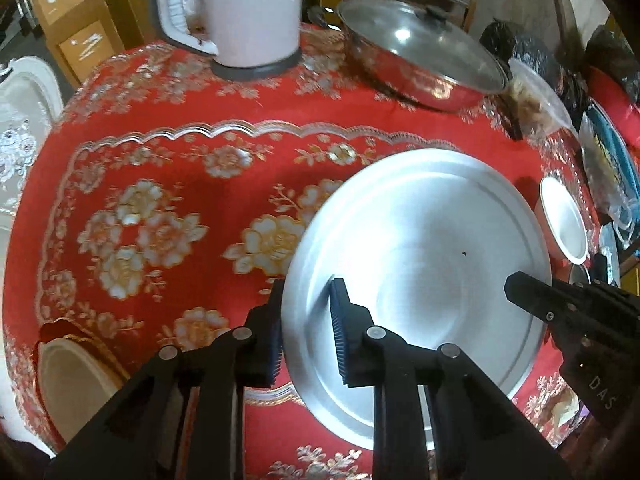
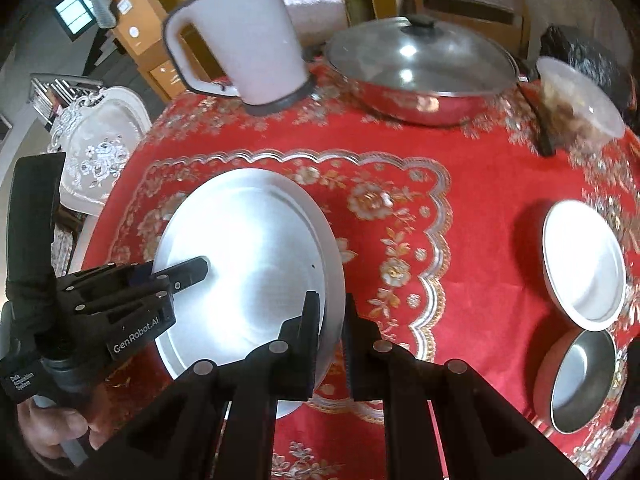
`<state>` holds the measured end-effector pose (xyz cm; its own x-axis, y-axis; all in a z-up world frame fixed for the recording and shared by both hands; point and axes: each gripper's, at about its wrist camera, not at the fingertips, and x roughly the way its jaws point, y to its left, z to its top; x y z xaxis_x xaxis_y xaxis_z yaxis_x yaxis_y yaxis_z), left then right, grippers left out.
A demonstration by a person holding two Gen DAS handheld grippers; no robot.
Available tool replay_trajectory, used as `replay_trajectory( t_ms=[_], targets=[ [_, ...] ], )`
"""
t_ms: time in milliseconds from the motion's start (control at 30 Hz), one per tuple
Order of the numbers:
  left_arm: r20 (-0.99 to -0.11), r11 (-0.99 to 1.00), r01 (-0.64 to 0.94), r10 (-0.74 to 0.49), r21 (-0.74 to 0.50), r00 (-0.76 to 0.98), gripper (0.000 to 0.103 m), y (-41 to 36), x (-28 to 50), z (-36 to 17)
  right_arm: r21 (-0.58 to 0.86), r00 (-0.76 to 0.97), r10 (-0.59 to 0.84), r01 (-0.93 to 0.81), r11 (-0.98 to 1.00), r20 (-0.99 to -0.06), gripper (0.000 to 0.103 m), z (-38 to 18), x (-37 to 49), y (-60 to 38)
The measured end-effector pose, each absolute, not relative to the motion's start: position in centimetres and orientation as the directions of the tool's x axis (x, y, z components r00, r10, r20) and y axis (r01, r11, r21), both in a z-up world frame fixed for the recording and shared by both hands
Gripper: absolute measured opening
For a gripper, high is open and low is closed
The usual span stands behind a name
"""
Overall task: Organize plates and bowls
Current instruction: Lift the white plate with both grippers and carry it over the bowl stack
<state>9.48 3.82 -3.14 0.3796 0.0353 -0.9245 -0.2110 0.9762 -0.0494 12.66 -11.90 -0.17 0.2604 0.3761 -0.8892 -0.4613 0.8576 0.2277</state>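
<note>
A large silver plate [image 1: 416,264] [image 2: 248,264] lies on the red flowered tablecloth [image 2: 480,200]. My left gripper [image 1: 309,285] straddles the plate's left rim, one finger outside and one on the plate face, with a visible gap between them. My right gripper [image 2: 331,297] is shut on the plate's right rim, which fills the narrow gap between its pads. Its finger [image 1: 520,285] shows over the plate's right side. To the right stand a white bowl [image 2: 584,264] [image 1: 564,220] and a steel bowl [image 2: 582,380] with a red outside.
A white kettle [image 2: 248,40] and a lidded steel wok [image 2: 420,72] stand at the table's far side. A clear food tub [image 2: 580,96] sits at the far right. A white chair [image 2: 100,144] is left of the table. A person's hand [image 2: 52,428] holds the left gripper.
</note>
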Motion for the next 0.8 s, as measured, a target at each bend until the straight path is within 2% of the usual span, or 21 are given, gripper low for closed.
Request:
replay_trajectory(
  t_ms=[400, 800],
  targets=[
    [-0.908, 0.955, -0.293, 0.083, -0.045, 0.412, 0.019, 9.2, 5.2, -0.7, 0.212, 0.262, 0.407, -0.548, 0.809, -0.875, 0.011, 2.5, 8.9, -5.9],
    [-0.909, 0.900, -0.435, 0.155, -0.032, 0.386, 0.020, 16.5, -0.3, -0.2, 0.227, 0.197, 0.460, -0.663, 0.713, -0.866, 0.011, 2.8, 4.4, 2.3]
  ],
)
